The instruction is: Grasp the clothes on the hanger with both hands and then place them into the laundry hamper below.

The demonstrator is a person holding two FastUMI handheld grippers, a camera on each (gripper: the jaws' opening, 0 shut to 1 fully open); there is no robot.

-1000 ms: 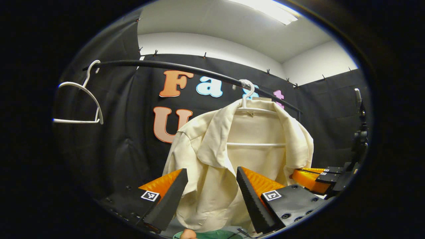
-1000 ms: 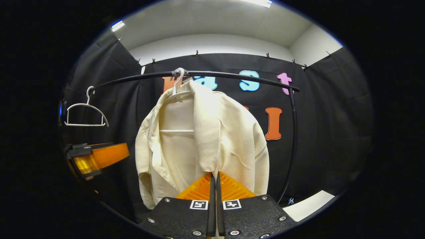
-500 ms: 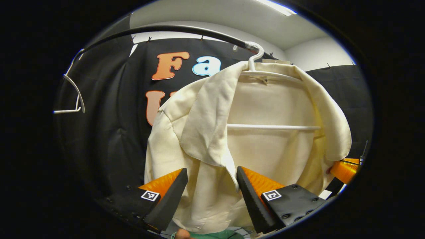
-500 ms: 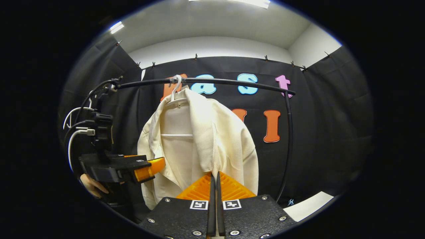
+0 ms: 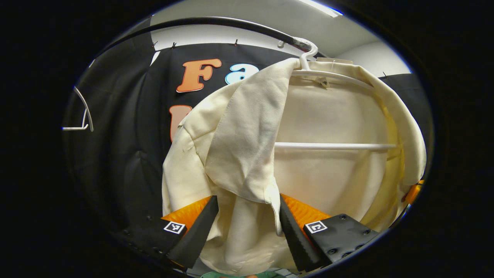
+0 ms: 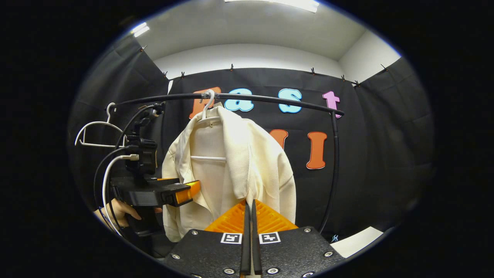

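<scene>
Right now the cream jacket (image 5: 247, 127) hangs on its white hanger (image 5: 332, 146). The left gripper (image 5: 247, 210) straddles its lapel, fingers spread; the right gripper (image 6: 249, 208) has its fingers pressed together on its front edge. Next: pinch, then lift off.

In the left gripper view, the left gripper (image 5: 247, 208) is holding its fingers spread wide apart, pointing forward and slightly upward. In the right gripper view, the right gripper (image 6: 249, 216) is keeping its fingers pressed together, nearly touching, while a hand (image 6: 121, 211) is gripping the left gripper's handle from below, holding it level.
</scene>
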